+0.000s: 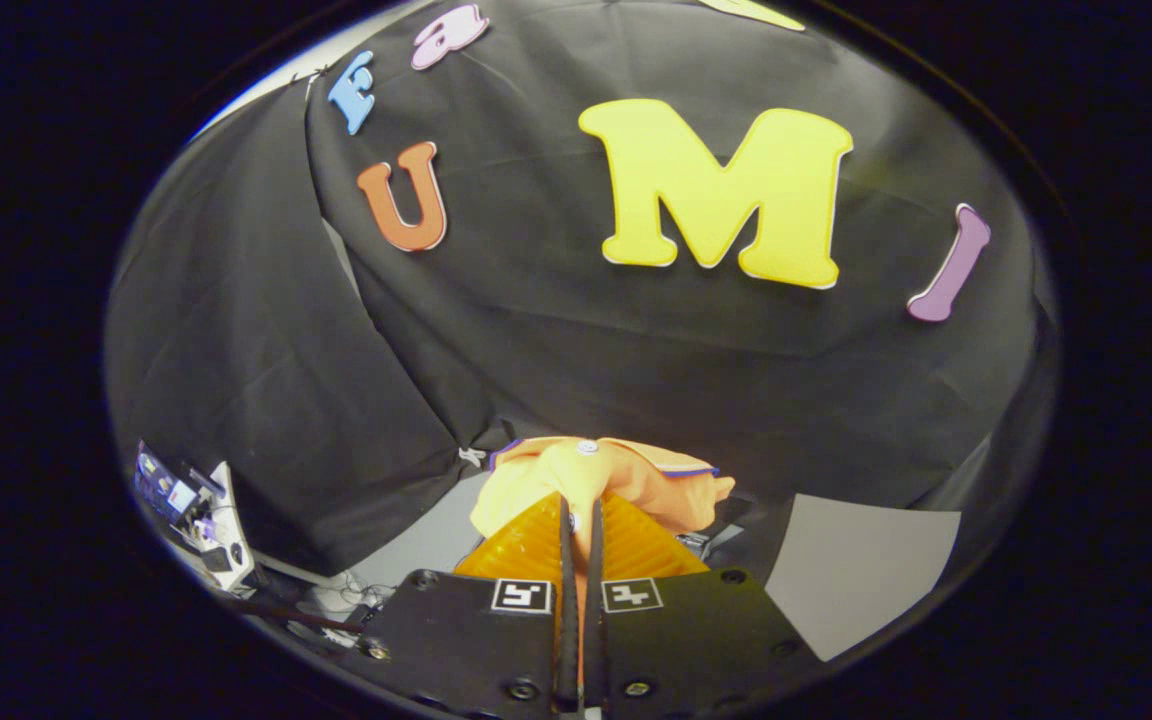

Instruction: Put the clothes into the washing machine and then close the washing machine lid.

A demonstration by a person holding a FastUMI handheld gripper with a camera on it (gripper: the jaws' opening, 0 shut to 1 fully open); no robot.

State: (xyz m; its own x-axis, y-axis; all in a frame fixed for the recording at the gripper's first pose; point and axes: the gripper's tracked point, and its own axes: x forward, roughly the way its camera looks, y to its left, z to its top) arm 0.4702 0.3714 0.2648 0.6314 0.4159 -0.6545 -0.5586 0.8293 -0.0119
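Pinched on an orange garment [601,480] that bunches just ahead of its fingers, the claw [581,520] carries the cloth aloft before the booth wall, so loading the washing machine and closing its lid likely remain.

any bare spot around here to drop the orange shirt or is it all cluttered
The gripper is shut on the orange garment, lifted against the booth wall. Free patches: a pale grey surface beyond the fingers on the right, bordered by the black cloth, and a smaller grey strip beside the garment. The far side past that strip is crowded with cables and equipment.
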